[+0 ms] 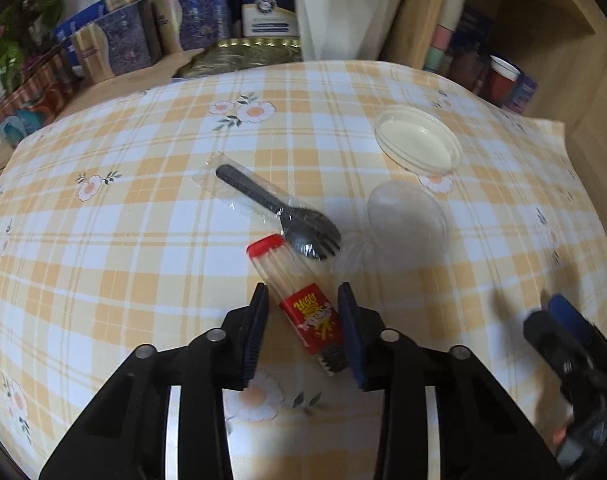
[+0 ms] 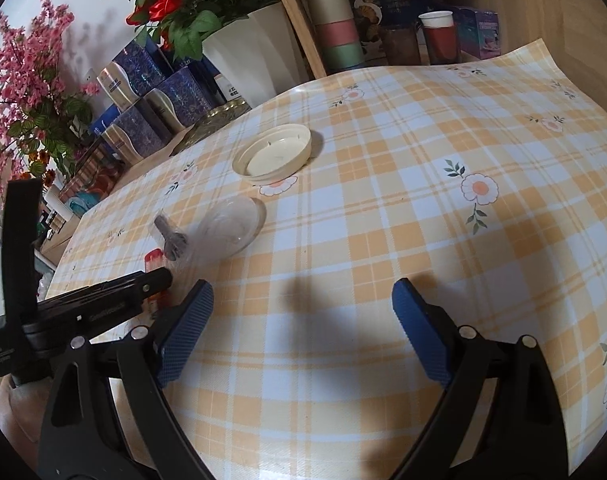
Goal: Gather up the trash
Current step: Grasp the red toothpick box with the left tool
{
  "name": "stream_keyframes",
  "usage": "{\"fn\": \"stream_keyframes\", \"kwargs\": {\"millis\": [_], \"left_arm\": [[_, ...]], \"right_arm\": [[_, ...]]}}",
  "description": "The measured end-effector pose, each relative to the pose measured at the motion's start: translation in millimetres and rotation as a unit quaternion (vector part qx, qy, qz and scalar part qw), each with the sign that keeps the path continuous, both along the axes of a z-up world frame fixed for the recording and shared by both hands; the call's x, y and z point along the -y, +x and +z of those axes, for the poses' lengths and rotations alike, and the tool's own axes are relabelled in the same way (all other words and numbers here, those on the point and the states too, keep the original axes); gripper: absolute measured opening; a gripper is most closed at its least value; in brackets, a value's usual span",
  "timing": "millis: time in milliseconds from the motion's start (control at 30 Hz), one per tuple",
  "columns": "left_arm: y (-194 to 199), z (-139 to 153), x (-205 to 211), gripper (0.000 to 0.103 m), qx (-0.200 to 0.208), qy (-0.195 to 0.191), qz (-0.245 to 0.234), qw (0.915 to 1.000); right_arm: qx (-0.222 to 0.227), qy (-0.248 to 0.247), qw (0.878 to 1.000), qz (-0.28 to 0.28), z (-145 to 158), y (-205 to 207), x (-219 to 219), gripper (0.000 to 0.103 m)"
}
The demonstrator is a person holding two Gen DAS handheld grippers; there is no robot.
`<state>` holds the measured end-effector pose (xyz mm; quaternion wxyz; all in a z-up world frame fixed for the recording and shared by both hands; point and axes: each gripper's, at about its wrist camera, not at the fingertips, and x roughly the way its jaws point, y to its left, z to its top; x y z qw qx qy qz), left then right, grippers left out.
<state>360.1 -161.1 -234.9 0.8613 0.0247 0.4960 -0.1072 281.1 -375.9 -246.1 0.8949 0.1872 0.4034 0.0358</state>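
A toothpick tube [image 1: 299, 296] with a red cap and red label lies on the checked tablecloth [image 1: 143, 240]. My left gripper [image 1: 303, 300] is open, its fingers on either side of the tube's labelled end, not closed on it. A black spork in clear wrap [image 1: 279, 212] lies just beyond the tube. A clear plastic dome lid [image 1: 407, 216] and a cream round lid [image 1: 417, 142] lie to the right. My right gripper [image 2: 303, 296] is open and empty over bare cloth. It sees the cream lid [image 2: 273, 154], the dome lid [image 2: 231, 228] and the spork [image 2: 171, 240].
Blue boxes [image 1: 131, 36], a gold tray [image 1: 243, 54] and a white flower pot [image 1: 343, 12] stand along the table's back. A wooden shelf with stacked cups [image 2: 335, 20] and a red cup [image 2: 439, 36] stands at the back right. The left gripper's body [image 2: 75, 312] shows at the left of the right wrist view.
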Motion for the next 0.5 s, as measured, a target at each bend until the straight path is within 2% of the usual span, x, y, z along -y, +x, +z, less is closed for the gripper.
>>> {"fn": "stream_keyframes", "kwargs": {"millis": [100,200,267,333,500], "left_arm": [[-7.8,-0.4,-8.8,0.027,0.003,0.001,-0.032,0.9995],[-15.1,-0.8,-24.4,0.025,0.001,-0.009,-0.044,0.9990],[-19.0,-0.9,-36.5,0.024,-0.007,-0.028,-0.041,0.9987],[-25.5,-0.7,-49.9,0.023,-0.009,-0.041,-0.040,0.9983],[-40.6,-1.3,-67.3,0.023,0.005,-0.042,-0.047,0.9980]], "right_arm": [[-0.010,0.013,1.000,-0.002,-3.6,2.1,4.3,0.090],[-0.015,0.012,1.000,-0.005,-4.5,3.4,4.0,0.090],[-0.018,0.001,1.000,-0.001,-3.5,6.7,2.1,0.090],[-0.040,-0.019,0.999,-0.002,-3.2,16.3,-0.7,0.090],[-0.045,-0.064,0.997,0.024,0.3,40.5,-24.0,0.090]]}}
